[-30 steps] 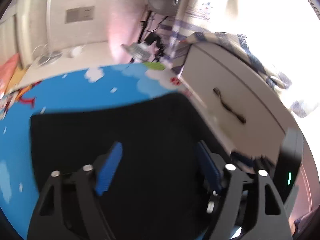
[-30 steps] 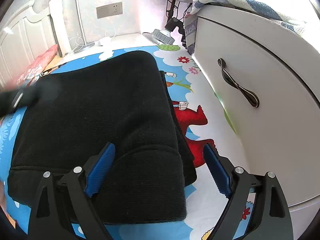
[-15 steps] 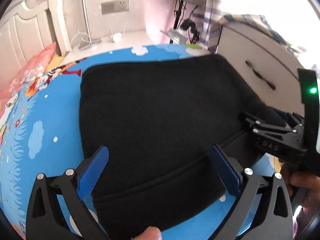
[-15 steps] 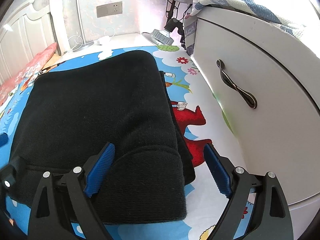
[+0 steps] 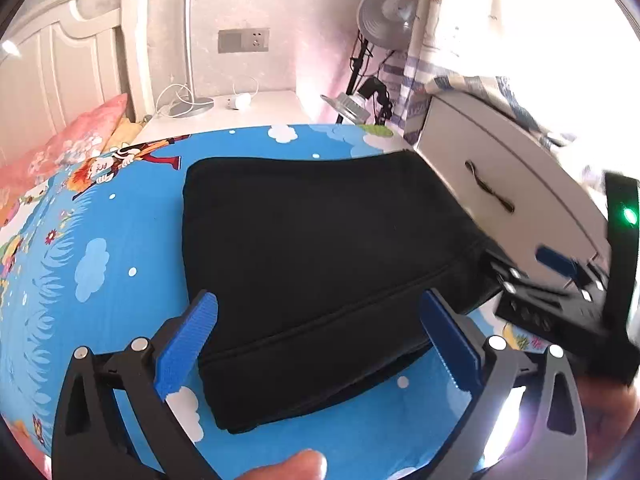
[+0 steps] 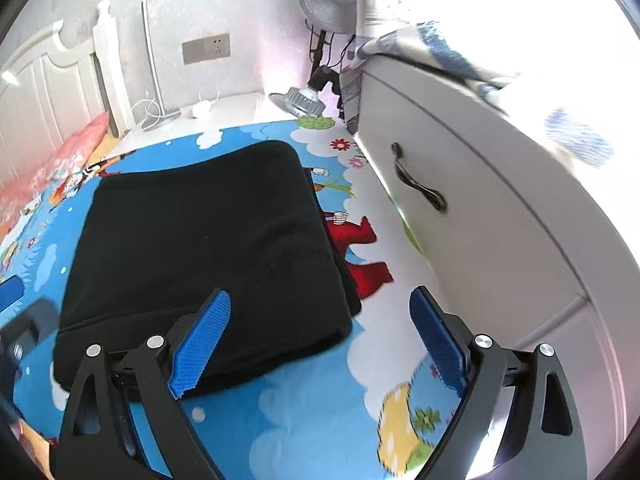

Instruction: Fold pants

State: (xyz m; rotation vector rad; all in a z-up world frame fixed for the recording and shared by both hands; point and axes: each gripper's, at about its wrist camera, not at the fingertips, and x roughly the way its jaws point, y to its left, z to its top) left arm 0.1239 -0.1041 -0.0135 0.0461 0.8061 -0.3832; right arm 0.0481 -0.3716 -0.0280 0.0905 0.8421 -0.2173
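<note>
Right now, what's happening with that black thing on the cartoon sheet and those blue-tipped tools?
A person is folding black pants on a bed with a cartoon sheet, using a hand-held gripper in each hand. The pants lie as a compact folded bundle beside a white drawer unit. The left hand-held gripper and the right hand-held gripper are both open above the bundle, holding nothing. The left one's jaws have just been opening.

You have the black pants (image 5: 320, 248) folded into a thick, roughly rectangular stack, lying flat on the blue cartoon-print mat (image 5: 100, 240). A seam runs across the stack near your end, and the layered edges show along that near side and at the right. Its right edge lies close to the white drawer cabinet (image 6: 480, 208), without touching.
</note>
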